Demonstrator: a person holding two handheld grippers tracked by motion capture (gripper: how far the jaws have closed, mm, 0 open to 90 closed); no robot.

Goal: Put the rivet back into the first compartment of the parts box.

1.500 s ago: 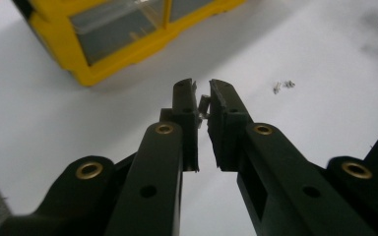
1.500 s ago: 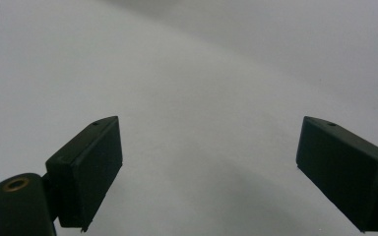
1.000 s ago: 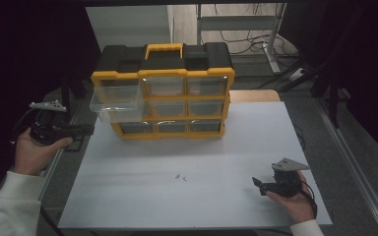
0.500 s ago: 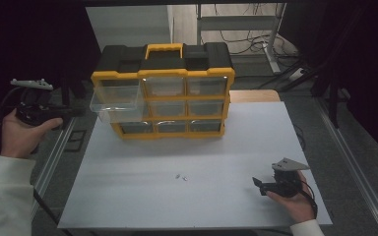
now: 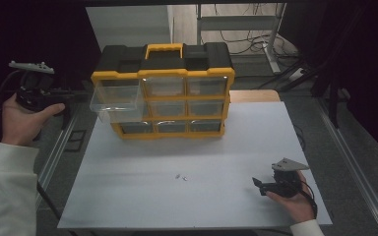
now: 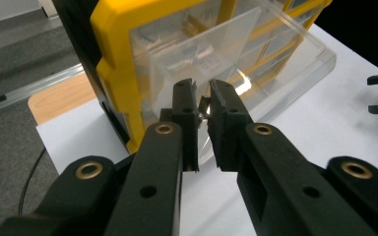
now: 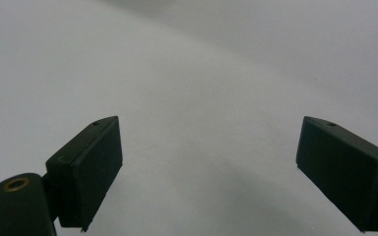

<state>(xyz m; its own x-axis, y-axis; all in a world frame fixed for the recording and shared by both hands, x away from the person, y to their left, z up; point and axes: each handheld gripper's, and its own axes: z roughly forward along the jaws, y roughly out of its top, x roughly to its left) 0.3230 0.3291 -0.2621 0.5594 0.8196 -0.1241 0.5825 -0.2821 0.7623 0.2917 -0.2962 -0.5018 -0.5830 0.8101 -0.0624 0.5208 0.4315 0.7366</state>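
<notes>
A yellow and black drawer organizer (image 5: pixel 187 73) stands at the back of the white sheet (image 5: pixel 226 147). Its top left clear drawer (image 5: pixel 115 101) is pulled out. My left gripper (image 5: pixel 84 96) hovers at the left, level with that drawer and pointing at it. In the left gripper view its jaws are nearly together on what looks like a small grey piece (image 6: pixel 204 104) at the left gripper's tips (image 6: pixel 203 91), just in front of the drawer (image 6: pixel 275 54). My right gripper (image 5: pixel 257 185) rests open at the sheet's front right, its right gripper jaws (image 7: pixel 209 128) wide apart over bare sheet.
Two tiny metal bits (image 5: pixel 181 177) lie on the sheet near its front middle. A metal rail (image 5: pixel 59 147) runs along the table's left side and another (image 5: pixel 354 162) along the right. A wooden patch (image 5: pixel 256 96) shows behind the organizer's right end.
The left hand has risen with its gripper from beside the table's left edge up to the height of the pulled-out drawer. The right hand has kept still.
</notes>
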